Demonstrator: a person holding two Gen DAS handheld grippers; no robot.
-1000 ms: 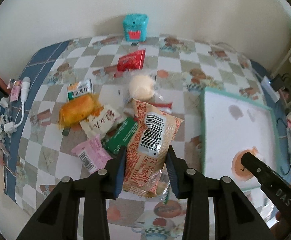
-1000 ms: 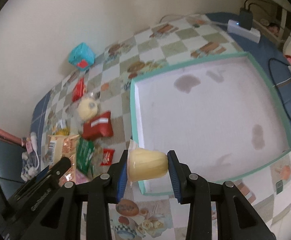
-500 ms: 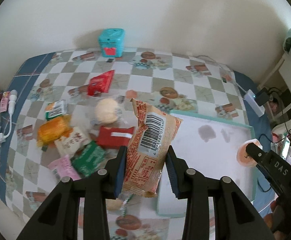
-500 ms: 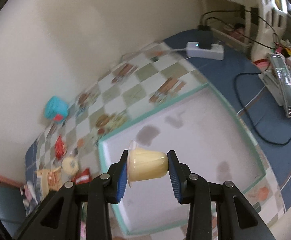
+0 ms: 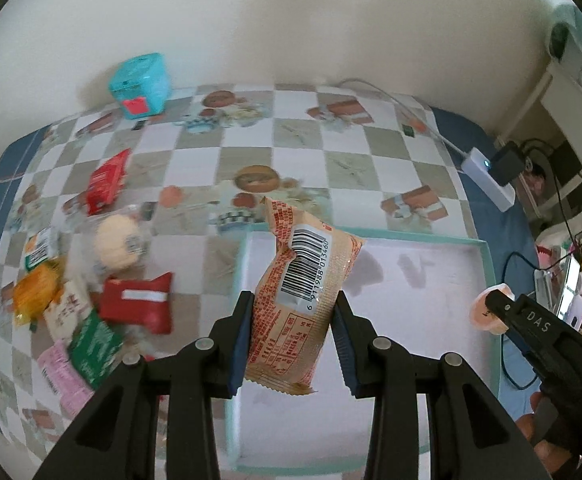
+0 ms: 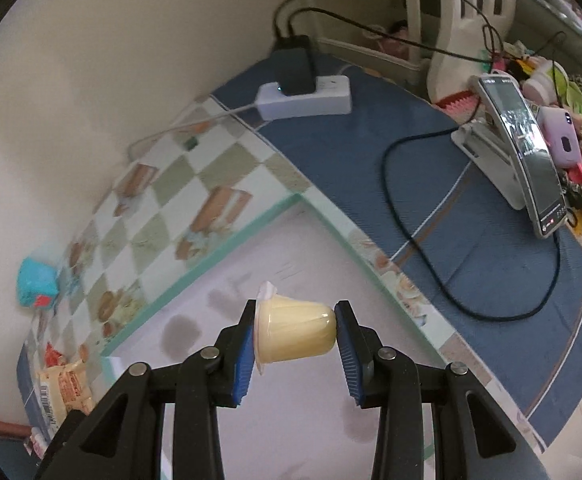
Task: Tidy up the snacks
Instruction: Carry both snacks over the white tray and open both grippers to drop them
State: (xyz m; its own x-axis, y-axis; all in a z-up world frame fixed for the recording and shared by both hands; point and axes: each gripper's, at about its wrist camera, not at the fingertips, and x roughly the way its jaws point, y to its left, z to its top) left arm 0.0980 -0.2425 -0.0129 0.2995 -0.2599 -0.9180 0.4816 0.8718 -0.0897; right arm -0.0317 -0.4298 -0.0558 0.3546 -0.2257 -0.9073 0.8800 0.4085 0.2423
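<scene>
Your left gripper (image 5: 293, 342) is clamped on the orange snack packet (image 5: 303, 304), held above the near left part of the white tray (image 5: 487, 264). Your right gripper (image 6: 295, 338) pinches a yellow jelly cup (image 6: 293, 334) sideways over the same tray, toward its far corner. The tray looks empty, so nothing is sorted yet. Left of the tray, the pile (image 5: 91, 280) of red, green, pink and orange packets waits on the surface (image 5: 347, 164).

Tray (image 5: 487, 280): white floor bare, open from above. Left of tray: loose snack packets (image 5: 135, 304) crowd the surface (image 5: 311, 152). Right: cable (image 6: 431, 280), power strip (image 6: 311, 100).
</scene>
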